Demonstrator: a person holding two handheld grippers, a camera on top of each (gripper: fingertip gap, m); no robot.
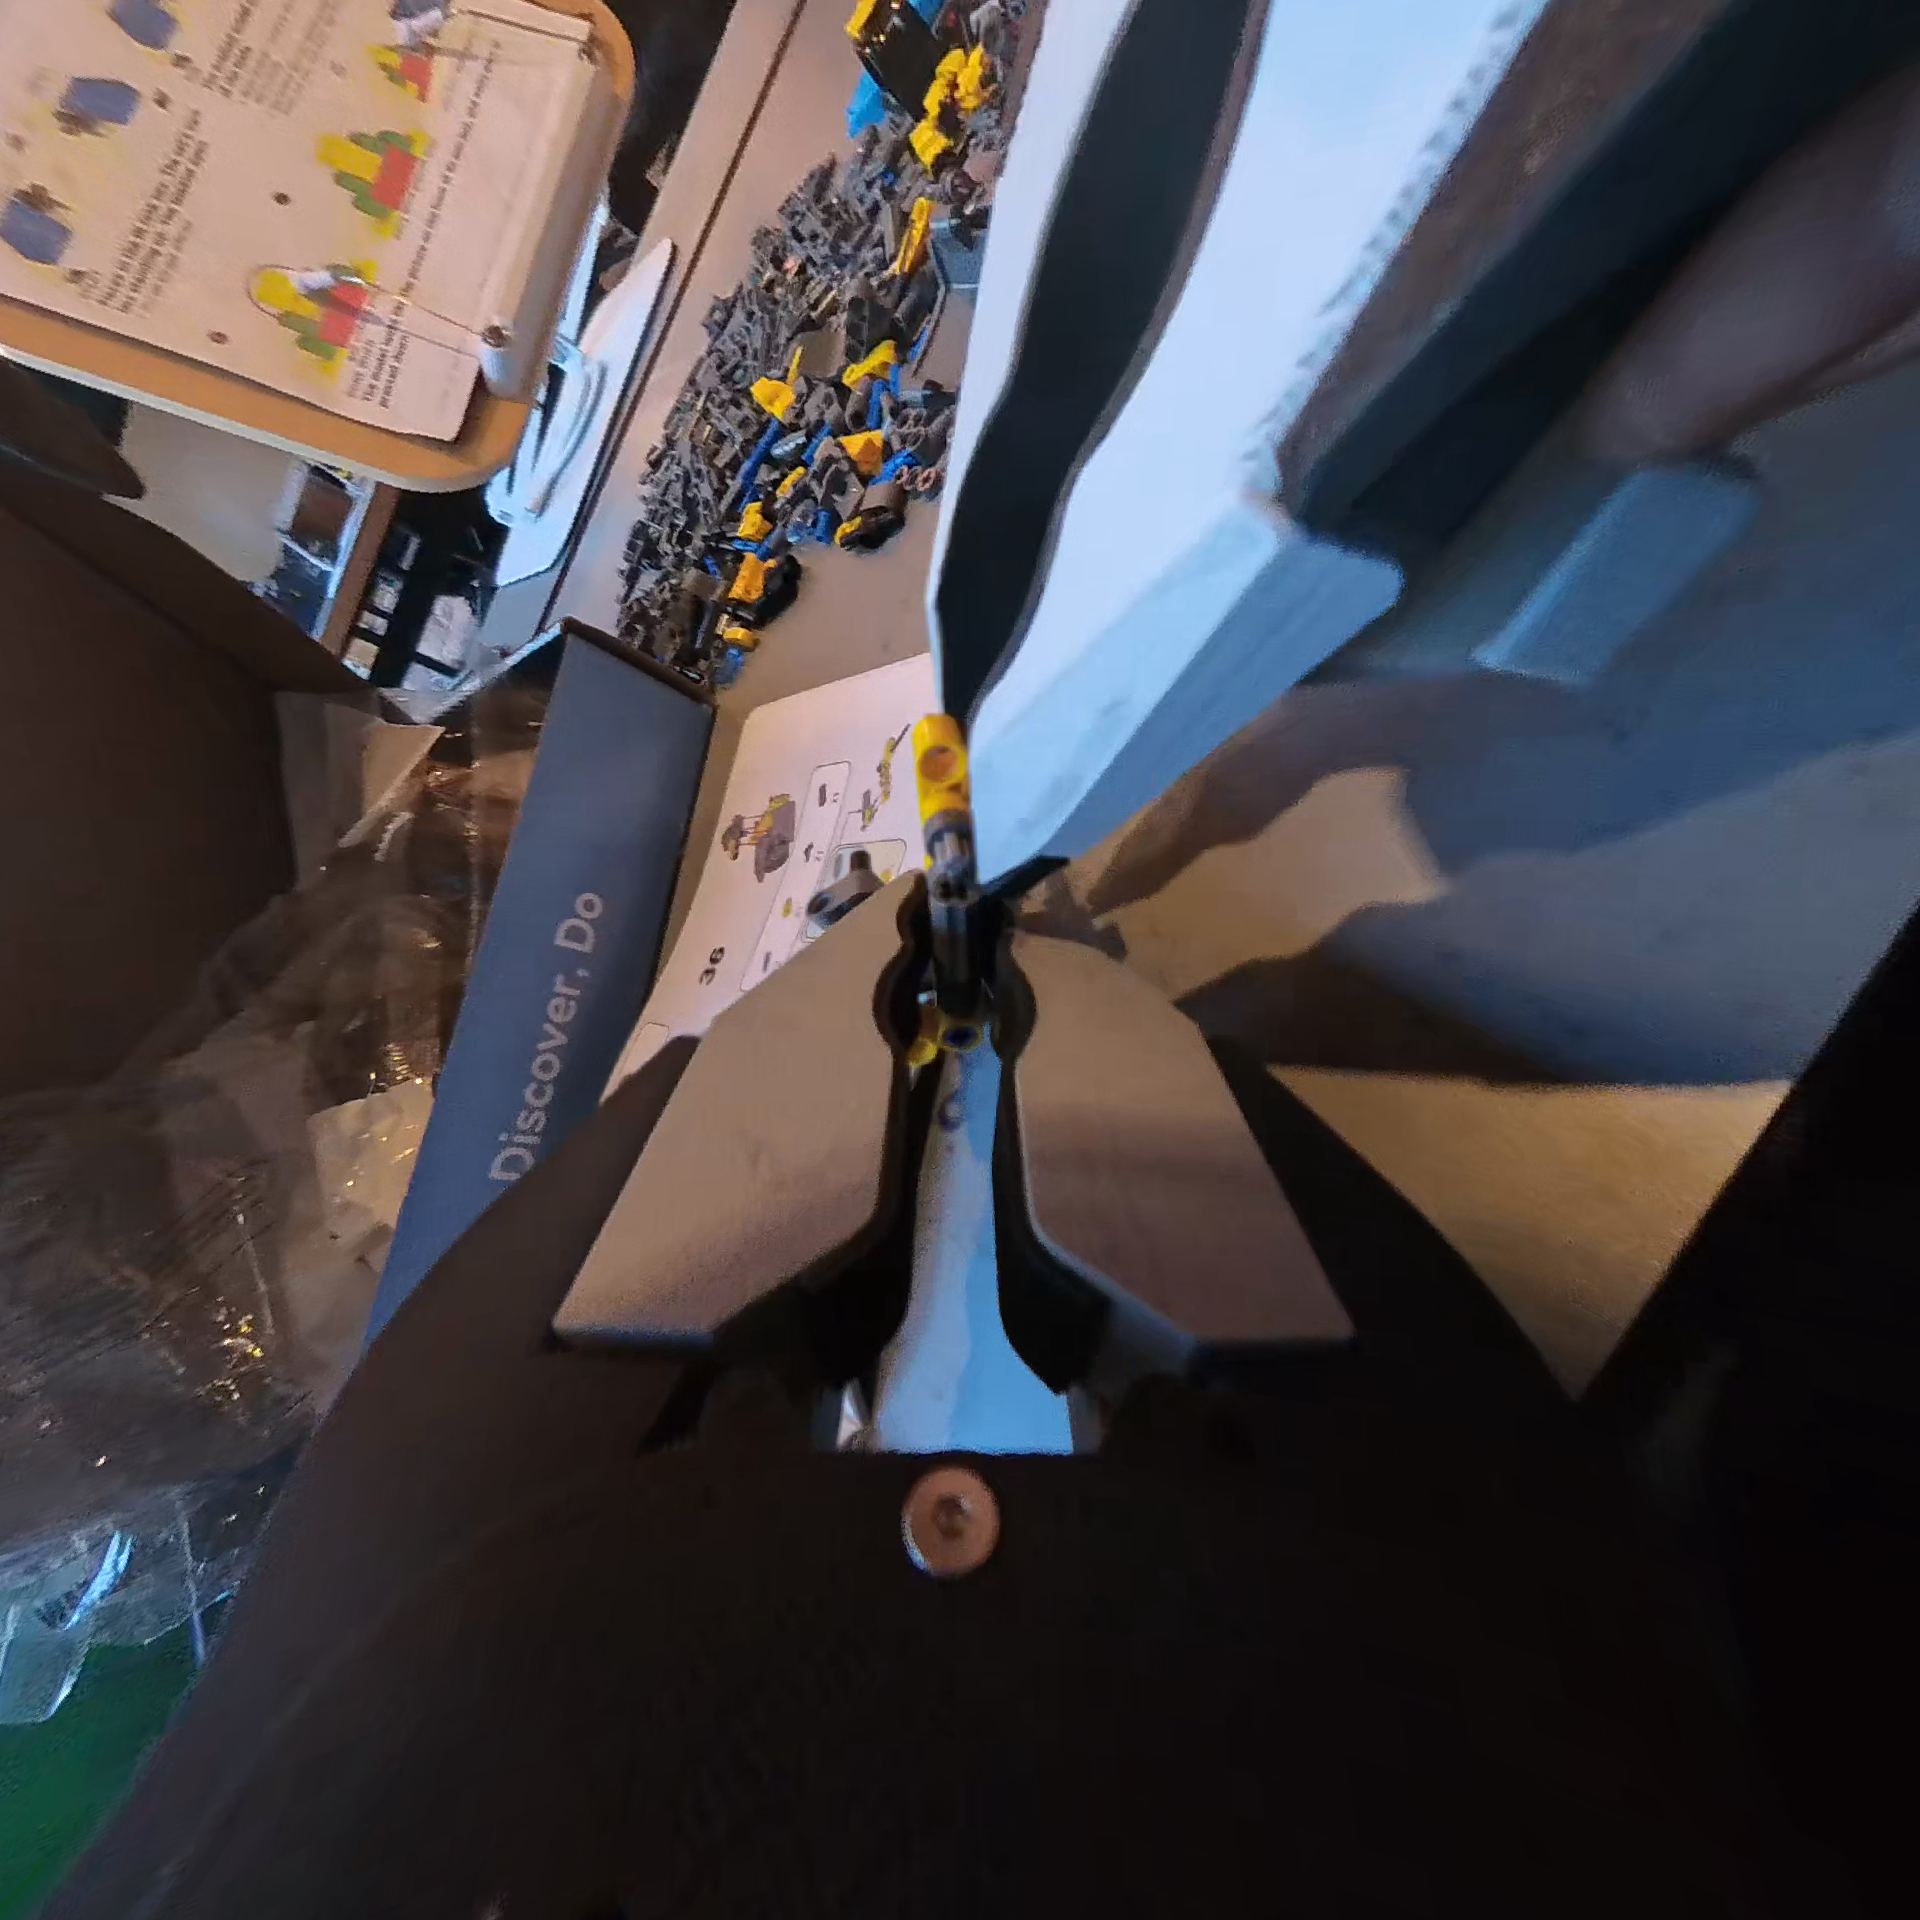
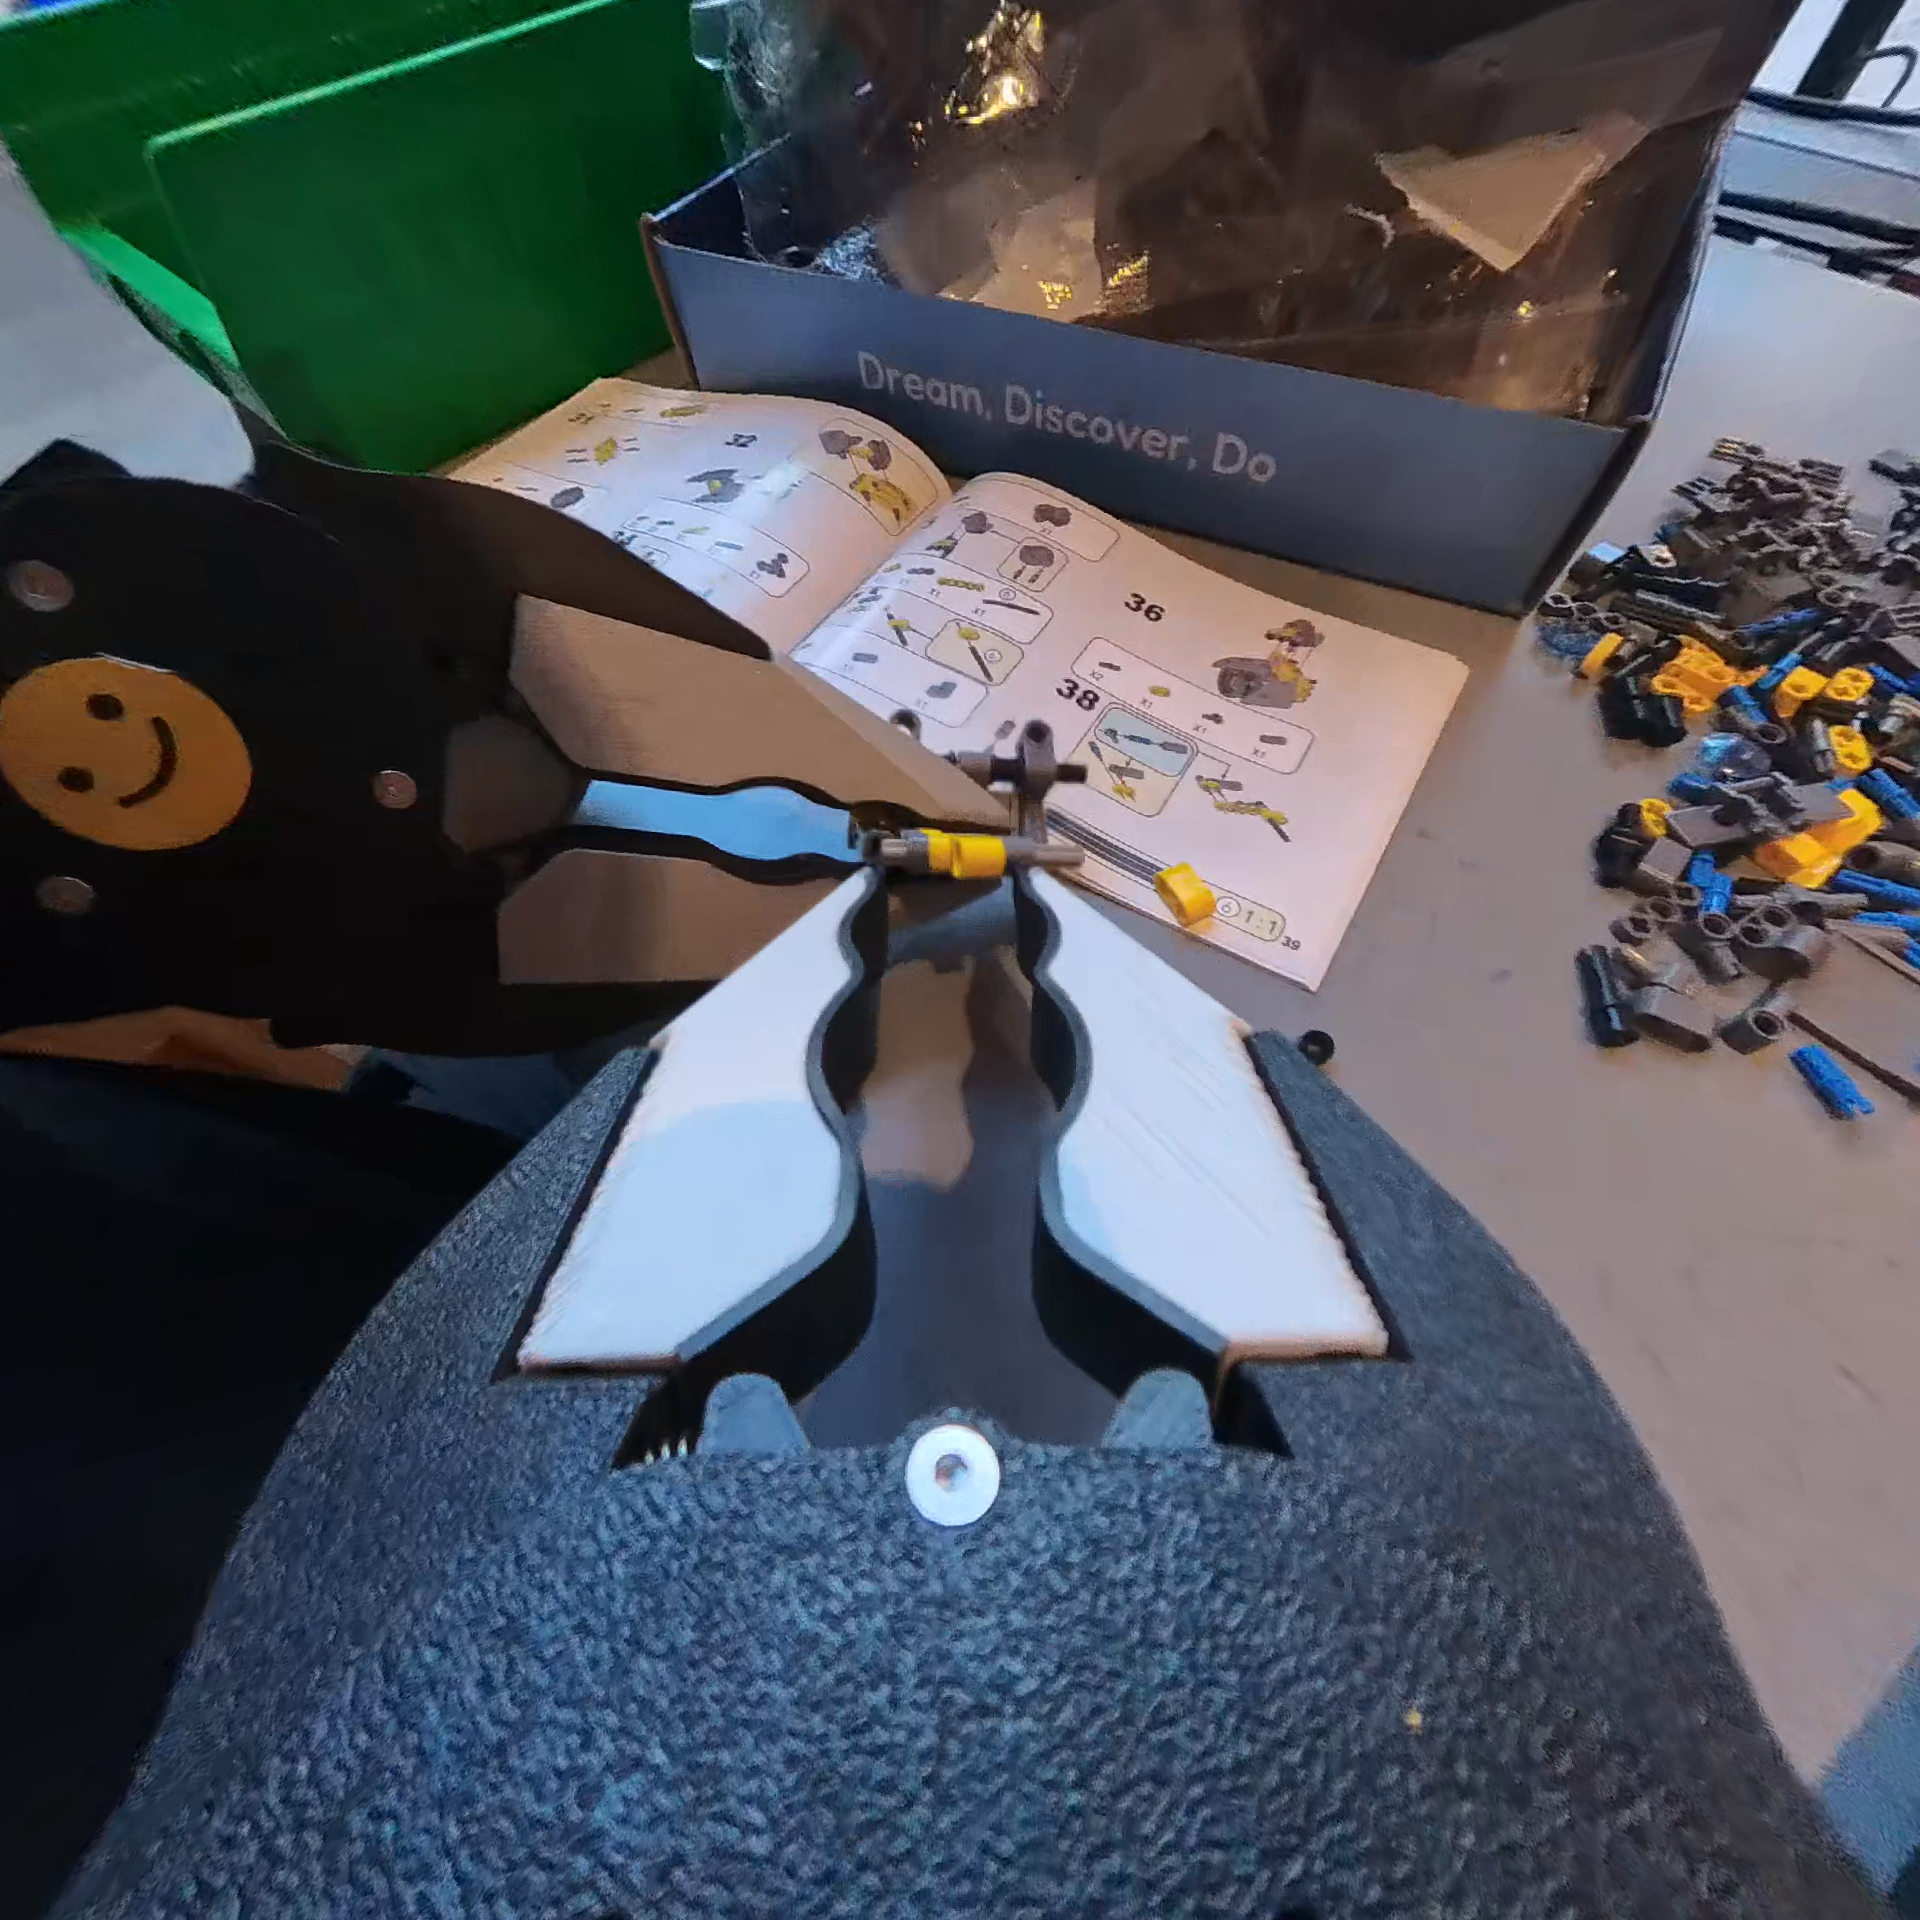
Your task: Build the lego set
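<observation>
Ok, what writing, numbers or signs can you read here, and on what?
I don't copy out writing; this is what bears it.
Blue-grey box: pale lettering along its side, legible.
Open booklet: printed step and page numbers, legible.
Sheet on wooden board: text blurred.
Left gripper, shut on a yellow-grey piece: yellow smiley sticker, no words.

A flat grey tabletop point(image 2: 1558, 1195) fills the scene — a pale wooden board point(image 1: 499, 457) stands at its far edge, dimly lit.
</observation>
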